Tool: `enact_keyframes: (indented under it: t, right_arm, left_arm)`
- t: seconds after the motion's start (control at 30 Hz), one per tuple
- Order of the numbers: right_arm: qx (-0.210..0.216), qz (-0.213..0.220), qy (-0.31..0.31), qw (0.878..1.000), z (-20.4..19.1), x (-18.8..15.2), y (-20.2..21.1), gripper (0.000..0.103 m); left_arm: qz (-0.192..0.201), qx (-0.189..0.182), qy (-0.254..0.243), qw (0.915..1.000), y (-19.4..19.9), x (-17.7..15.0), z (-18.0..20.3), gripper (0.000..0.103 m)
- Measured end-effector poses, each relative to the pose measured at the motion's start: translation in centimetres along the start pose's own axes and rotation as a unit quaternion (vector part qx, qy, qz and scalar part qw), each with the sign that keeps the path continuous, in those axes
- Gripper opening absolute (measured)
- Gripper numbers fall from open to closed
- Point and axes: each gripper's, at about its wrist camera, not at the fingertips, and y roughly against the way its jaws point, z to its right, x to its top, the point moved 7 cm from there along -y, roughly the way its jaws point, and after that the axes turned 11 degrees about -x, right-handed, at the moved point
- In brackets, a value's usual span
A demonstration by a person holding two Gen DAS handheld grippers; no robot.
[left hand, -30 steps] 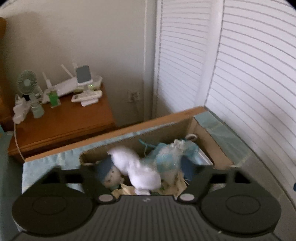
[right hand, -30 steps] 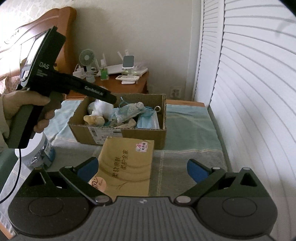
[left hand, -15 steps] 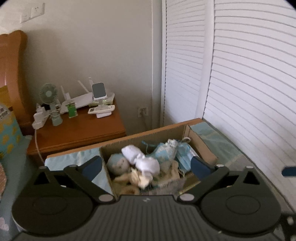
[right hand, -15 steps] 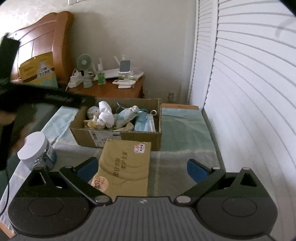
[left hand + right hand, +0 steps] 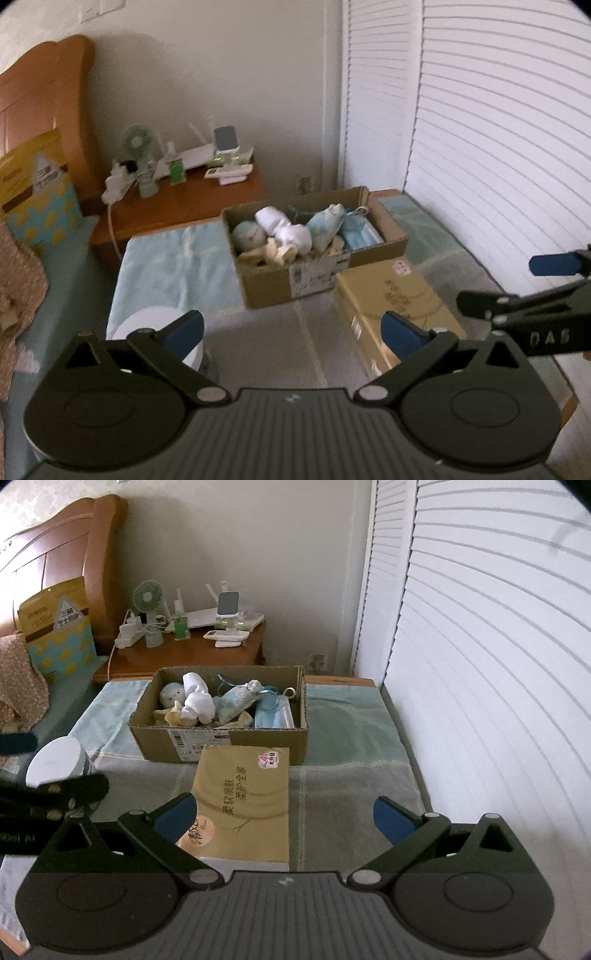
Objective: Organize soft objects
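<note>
A cardboard box (image 5: 314,275) (image 5: 221,744) stands on the bed cover and holds a white cloth bundle (image 5: 291,232) (image 5: 197,701), a small doll (image 5: 249,234) (image 5: 171,696), a blue patterned pouch (image 5: 325,225) (image 5: 236,701) and blue face masks (image 5: 360,236) (image 5: 273,716). My left gripper (image 5: 291,332) hangs open and empty well in front of the box. My right gripper (image 5: 284,816) is open too, with nothing held, above a tan tissue pack (image 5: 247,794) (image 5: 399,306). Its fingers (image 5: 554,264) show at the right edge of the left wrist view.
A white-lidded jar (image 5: 155,325) (image 5: 55,760) stands left of the tissue pack. Behind the box is a wooden nightstand (image 5: 177,657) with a small fan (image 5: 147,598) and electronics. White louvered doors (image 5: 480,664) line the right side; a headboard (image 5: 55,554) and yellow bag (image 5: 55,627) are at the left.
My left gripper has drawn back from over the box and its jaws have widened; the white cloth bundle now lies in the box. The right gripper has barely shifted.
</note>
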Motion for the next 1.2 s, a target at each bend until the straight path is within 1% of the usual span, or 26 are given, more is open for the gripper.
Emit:
enact_keyframes:
  t: [0.17,0.3,0.77,1.2]
  right_arm:
    - [-0.002,0.003,-0.005,1.0,0.0,0.2,0.6,0.103]
    - [-0.003,0.002,-0.007,1.0,-0.1,0.1,0.8,0.103]
    - [-0.002,0.0,-0.013,1.0,-0.1,-0.2,1.1,0.103]
    - [0.0,-0.001,-0.017,1.0,0.1,-0.2,0.8,0.103]
  left_arm:
    - [0.008,0.009,0.023,0.9997,1.4,-0.5,-0.6,0.102]
    - [0.007,0.01,0.033,0.9994,1.8,-0.8,-0.6,0.102]
    - [0.009,0.02,0.043,0.9988,2.0,-0.9,-0.4,0.102]
    - [0.009,0.018,0.042,0.9989,2.1,-0.8,-0.1,0.102]
